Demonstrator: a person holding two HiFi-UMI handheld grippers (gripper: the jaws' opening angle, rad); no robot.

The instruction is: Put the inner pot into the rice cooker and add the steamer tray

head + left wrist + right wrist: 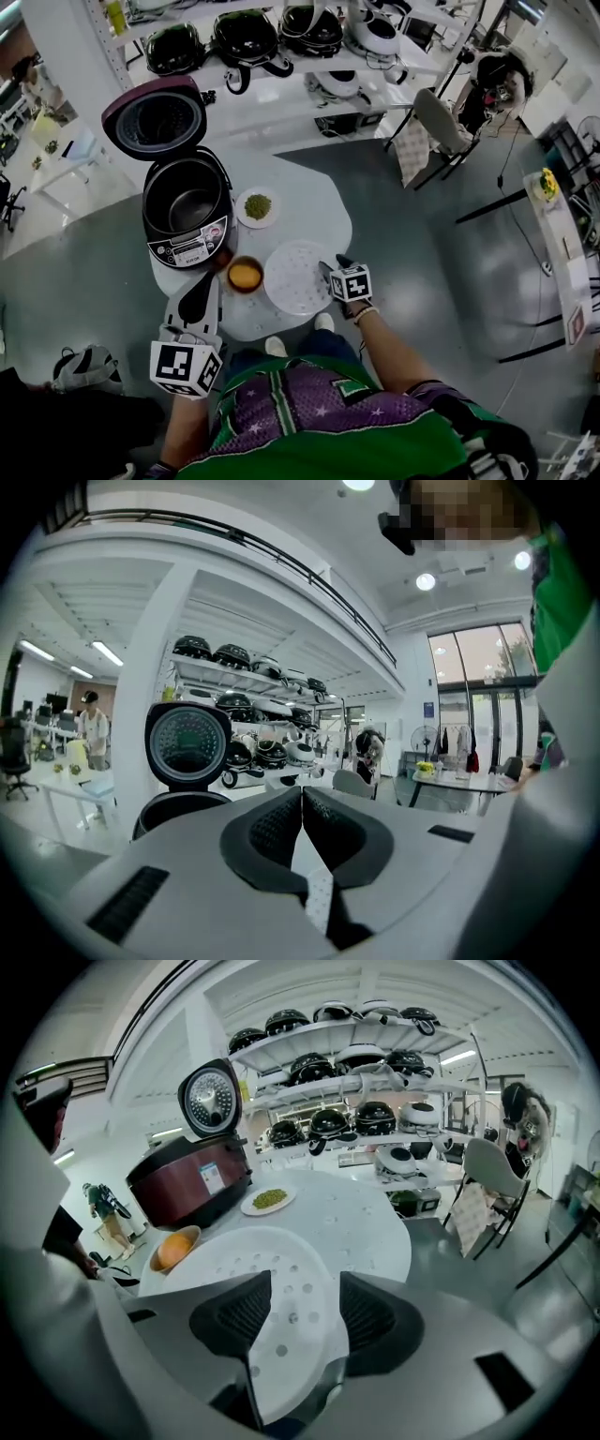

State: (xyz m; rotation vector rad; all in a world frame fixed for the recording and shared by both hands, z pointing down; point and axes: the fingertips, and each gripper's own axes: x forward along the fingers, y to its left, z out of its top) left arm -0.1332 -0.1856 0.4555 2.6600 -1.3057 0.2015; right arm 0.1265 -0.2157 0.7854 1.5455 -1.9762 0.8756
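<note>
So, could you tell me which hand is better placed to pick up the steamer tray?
Right. The right tool is open, with the rim of the steamer tray between its jaws. The left tool is shut and empty, near the rice cooker.

On the round white table (323, 225) before me sits a small white plate (257, 207) of green pieces, and nearer to me a bowl (245, 275) holding something orange. Beyond the table a white shelf (281, 67) carries dark cookers (246, 36). A grey chair (439, 120) stands to its right, and a grey bag (84, 364) lies on the floor at my left.
</note>
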